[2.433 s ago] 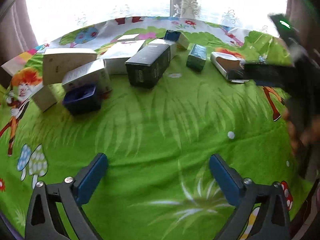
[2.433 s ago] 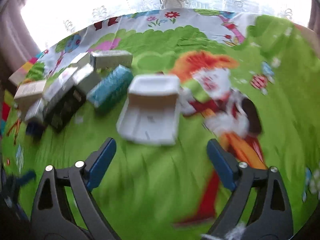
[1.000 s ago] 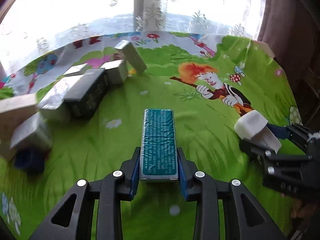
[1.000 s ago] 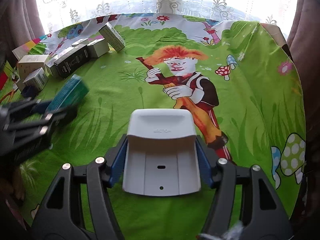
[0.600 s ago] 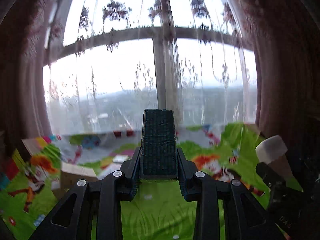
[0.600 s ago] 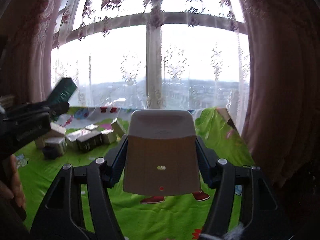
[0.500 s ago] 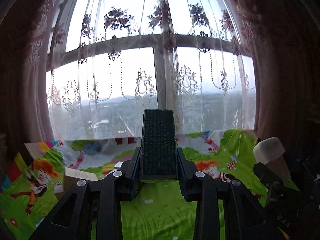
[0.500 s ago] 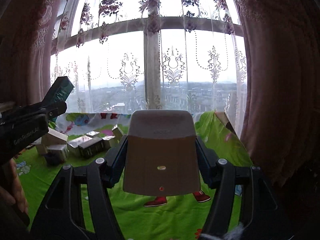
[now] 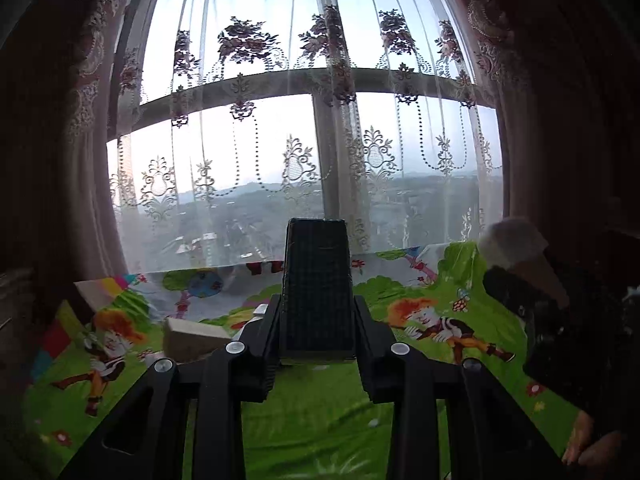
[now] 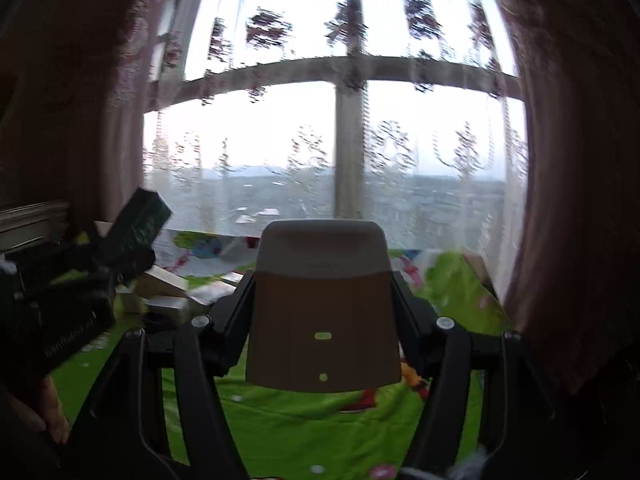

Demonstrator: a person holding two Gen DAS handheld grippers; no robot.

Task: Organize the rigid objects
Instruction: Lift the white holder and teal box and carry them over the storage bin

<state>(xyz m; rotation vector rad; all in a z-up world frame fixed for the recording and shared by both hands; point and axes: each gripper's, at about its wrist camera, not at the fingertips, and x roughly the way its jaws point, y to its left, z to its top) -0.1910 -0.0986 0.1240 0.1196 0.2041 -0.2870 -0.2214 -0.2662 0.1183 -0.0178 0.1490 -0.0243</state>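
Note:
My left gripper is shut on a narrow teal box, which looks dark against the bright window and juts forward, raised above the green cartoon cloth. My right gripper is shut on a white plastic tray-like piece, also held up in the air. In the left wrist view the white piece and the right gripper show at the right edge. In the right wrist view the teal box in the left gripper shows at the left.
Several boxes lie clustered on the cloth at the left, one tan box nearest. A window with a lace curtain stands behind the table, dark drapes on both sides. A person's fingers hold the left tool.
Both grippers closed on their objects, lifted them off the cloth and tilted up, so both views went from the tabletop to the window. In the last half second they rose a little more.

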